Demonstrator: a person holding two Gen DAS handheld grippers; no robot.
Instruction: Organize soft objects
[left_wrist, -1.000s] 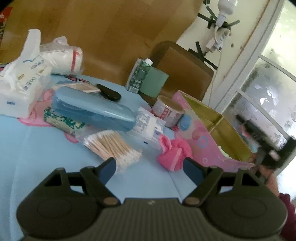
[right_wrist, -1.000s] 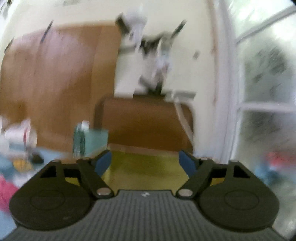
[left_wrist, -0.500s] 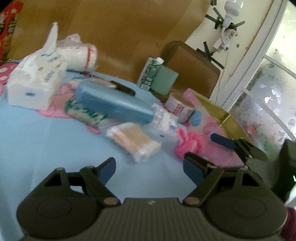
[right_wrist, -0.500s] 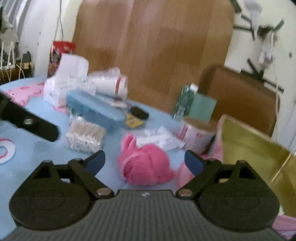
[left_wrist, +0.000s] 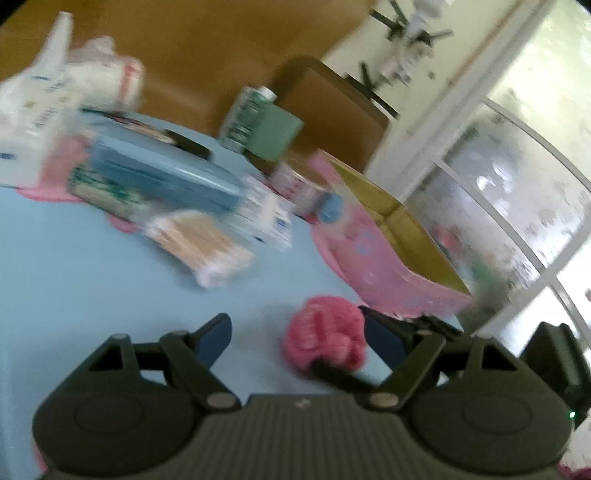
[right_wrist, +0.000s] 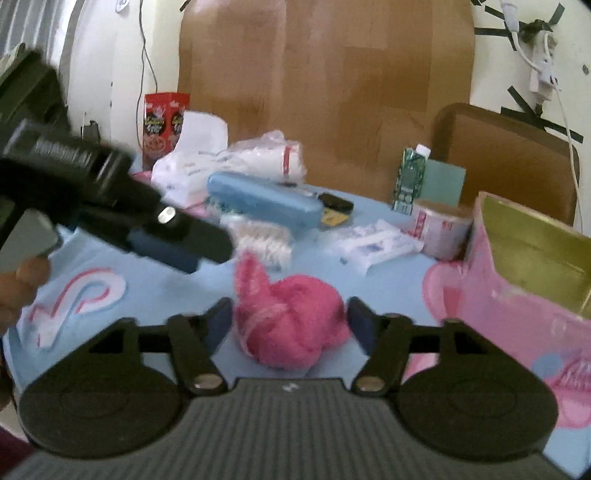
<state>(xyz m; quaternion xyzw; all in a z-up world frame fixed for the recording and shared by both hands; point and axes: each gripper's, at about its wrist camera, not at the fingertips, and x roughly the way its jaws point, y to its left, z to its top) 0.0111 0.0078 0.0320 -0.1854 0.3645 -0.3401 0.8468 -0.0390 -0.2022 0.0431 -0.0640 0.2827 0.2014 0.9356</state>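
Right gripper (right_wrist: 288, 319) spread wide around fuzzy pink knitted soft bundle (right_wrist: 291, 321), not pinching; left gripper (left_wrist: 297, 338) also spread beside bundle, so a shallow close may only snag loose fluff and drop it short of the pink gold-lined box (right_wrist: 517, 295).

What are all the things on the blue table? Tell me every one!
Fluffy toy: one, pink, between the right gripper's fingers.
Case: one, blue, middle of table.
Cotton swabs: one pack, behind the toy.
Tissue pack: one, white, far left.
Carton: one, green, far side.
Box: one, pink with gold inside, right.
Snack box: one, red, far left.
Table: one, light blue.
Left gripper: open, over the table.
Right gripper: open around the toy.
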